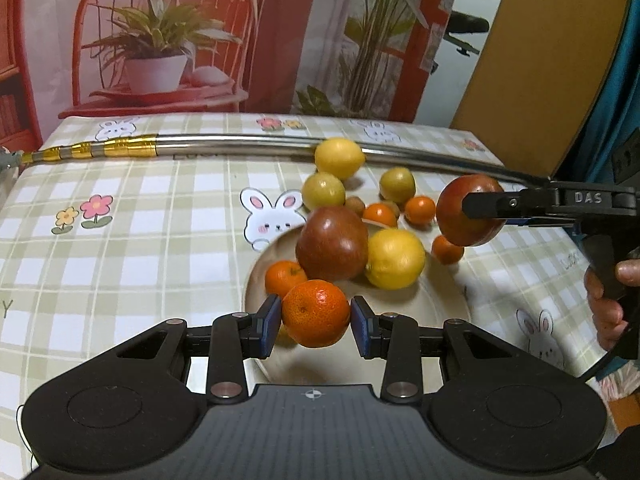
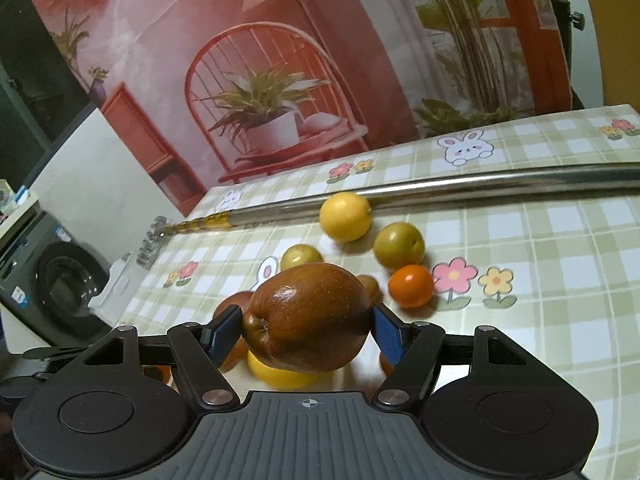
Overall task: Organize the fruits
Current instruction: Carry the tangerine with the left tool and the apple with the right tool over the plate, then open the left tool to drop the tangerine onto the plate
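Note:
My left gripper [image 1: 316, 322] is shut on an orange tangerine [image 1: 316, 312], held above the near rim of a pale plate [image 1: 436, 304]. On the plate lie a dark red apple [image 1: 332, 242], a yellow lemon [image 1: 396, 258] and a small tangerine [image 1: 284, 276]. My right gripper [image 2: 308, 332] is shut on a second dark red apple [image 2: 308, 316]; the left wrist view shows that apple [image 1: 468, 210] in the air, right of the plate. Loose on the cloth lie a lemon [image 2: 346, 216], two green-yellow fruits [image 2: 399, 244] and a tangerine [image 2: 411, 285].
A long steel pole [image 1: 240, 144] with gold tape lies across the far side of the checked tablecloth [image 1: 120, 248]. A person's hand [image 1: 608, 300] holds the right gripper's handle at the right edge. A printed backdrop stands behind the table; a washing machine [image 2: 60, 288] is left of it.

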The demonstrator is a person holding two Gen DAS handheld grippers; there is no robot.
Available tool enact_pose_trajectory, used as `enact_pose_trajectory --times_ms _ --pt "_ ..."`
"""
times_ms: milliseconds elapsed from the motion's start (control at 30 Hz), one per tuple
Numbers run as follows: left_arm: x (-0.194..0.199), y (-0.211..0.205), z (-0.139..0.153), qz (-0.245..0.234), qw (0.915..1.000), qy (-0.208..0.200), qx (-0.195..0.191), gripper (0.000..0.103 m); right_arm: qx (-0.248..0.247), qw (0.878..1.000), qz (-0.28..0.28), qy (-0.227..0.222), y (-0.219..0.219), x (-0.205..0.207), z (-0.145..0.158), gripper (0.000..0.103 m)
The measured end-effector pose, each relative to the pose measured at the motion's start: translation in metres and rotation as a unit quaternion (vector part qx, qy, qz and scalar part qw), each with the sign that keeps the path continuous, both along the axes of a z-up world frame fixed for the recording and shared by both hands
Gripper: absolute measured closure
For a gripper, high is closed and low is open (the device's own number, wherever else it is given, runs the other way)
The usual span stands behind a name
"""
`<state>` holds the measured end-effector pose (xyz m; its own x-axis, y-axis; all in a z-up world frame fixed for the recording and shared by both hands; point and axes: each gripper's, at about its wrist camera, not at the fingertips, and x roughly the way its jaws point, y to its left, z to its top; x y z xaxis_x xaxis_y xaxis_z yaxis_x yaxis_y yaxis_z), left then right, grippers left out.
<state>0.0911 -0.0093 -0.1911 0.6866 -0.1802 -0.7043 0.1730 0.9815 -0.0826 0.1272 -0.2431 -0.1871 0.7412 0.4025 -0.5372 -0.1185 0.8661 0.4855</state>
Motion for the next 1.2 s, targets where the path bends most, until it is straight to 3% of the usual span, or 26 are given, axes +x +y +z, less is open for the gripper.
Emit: enact_pose_trajectory --times_ms 633,1200 --pt "0.003 -0.015 -0.022 -0.038 0.9963 0.028 0.072 0.063 0.016 0.997 0.040 0.062 0.021 -0.020 -0.025 0.037" --pt "0.005 -0.016 -0.031 -0.031 0.9955 0.035 0.083 0.062 0.024 0.990 0.094 0.102 0.039 -0.008 -0.040 0.037"
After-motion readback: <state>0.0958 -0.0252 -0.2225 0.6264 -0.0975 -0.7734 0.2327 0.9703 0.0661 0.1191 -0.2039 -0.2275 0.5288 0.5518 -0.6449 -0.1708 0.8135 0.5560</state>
